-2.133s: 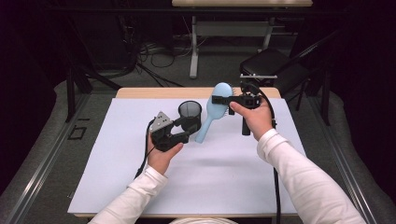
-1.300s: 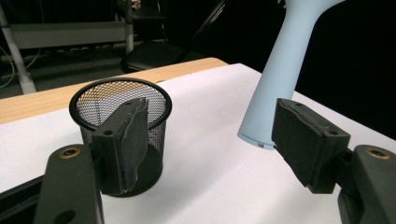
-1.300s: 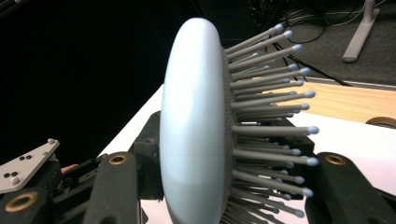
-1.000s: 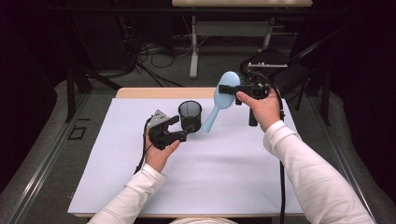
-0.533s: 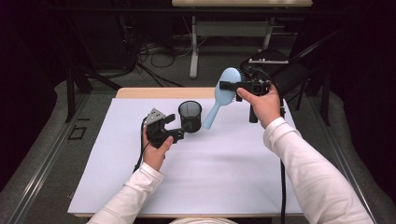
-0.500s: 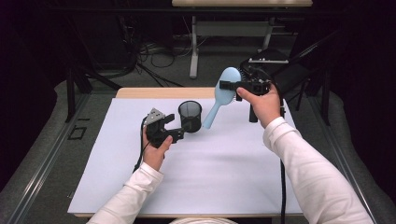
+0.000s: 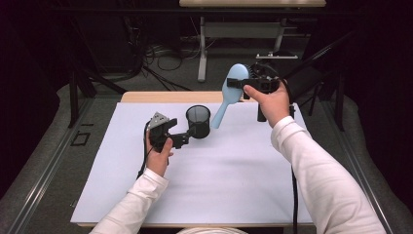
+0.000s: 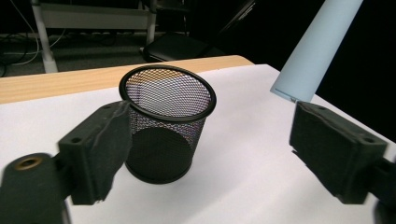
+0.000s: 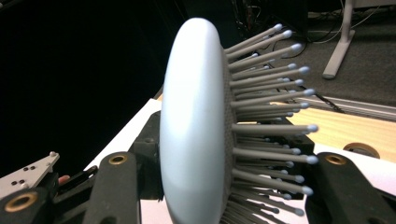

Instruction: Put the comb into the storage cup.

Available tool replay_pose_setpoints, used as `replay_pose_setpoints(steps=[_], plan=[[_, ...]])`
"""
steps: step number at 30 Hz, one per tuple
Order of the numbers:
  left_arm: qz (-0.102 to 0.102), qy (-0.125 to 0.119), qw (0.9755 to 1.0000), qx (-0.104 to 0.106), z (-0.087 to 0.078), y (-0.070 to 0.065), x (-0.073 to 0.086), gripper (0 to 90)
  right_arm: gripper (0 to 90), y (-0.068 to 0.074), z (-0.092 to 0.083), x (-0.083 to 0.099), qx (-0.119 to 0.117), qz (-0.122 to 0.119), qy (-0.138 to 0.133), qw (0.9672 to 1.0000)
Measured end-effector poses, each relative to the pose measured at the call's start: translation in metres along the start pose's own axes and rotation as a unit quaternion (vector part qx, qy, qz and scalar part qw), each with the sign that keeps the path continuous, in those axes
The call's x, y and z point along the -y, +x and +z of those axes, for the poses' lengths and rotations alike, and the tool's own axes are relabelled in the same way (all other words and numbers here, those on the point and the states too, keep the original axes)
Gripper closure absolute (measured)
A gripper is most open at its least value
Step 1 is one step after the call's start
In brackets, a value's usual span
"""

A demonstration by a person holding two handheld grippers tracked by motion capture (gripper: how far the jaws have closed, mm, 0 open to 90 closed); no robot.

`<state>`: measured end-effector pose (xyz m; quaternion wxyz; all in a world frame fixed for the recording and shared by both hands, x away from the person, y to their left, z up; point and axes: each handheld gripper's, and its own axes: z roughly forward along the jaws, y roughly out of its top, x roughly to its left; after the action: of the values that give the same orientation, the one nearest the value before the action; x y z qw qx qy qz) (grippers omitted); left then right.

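With our right gripper fingers clenched on the blue hairbrush at the mesh cup's two o'clock, left gripper fingers just released, we next lower its handle in.

The cup is black wire mesh; the hairbrush is smooth, matt pale-blue plastic; the bench carries matt white sheet over wood.

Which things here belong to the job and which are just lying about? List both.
In the job:
- light blue hairbrush, clamped in the right hand-held gripper
- black mesh cup
- left hand-held gripper, jaws just opened, cup between them

Lying about:
- cables on the floor
- table leg behind
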<state>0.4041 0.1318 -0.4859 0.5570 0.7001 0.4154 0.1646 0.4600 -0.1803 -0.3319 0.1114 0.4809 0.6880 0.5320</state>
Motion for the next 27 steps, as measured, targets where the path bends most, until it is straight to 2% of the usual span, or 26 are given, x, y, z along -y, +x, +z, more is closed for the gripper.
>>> replay_pose_setpoints(steps=[3,7,17,22,27], plan=[[0.000,-0.001,1.0000,-0.002,-0.001,0.002,-0.001,3.7,46.9,0.002,0.002,-0.003,0.004,-0.002,-0.001,1.0000],[-0.002,-0.001,1.0000,-0.004,-0.002,0.004,-0.001,0.4,46.9,0.004,0.006,-0.007,0.011,-0.006,-0.001,0.9999],[0.002,0.007,0.9998,-0.017,-0.002,0.011,-0.001,0.5,46.8,0.013,0.018,-0.014,0.022,-0.022,-0.002,0.9995],[0.001,0.016,0.9993,-0.033,-0.003,0.014,-0.001,0.5,46.8,0.017,0.026,-0.015,0.025,-0.026,0.003,0.9993],[-0.003,0.011,0.9993,-0.036,-0.005,0.018,-0.002,0.5,46.8,0.021,0.034,-0.019,0.035,-0.038,0.003,0.9987]])
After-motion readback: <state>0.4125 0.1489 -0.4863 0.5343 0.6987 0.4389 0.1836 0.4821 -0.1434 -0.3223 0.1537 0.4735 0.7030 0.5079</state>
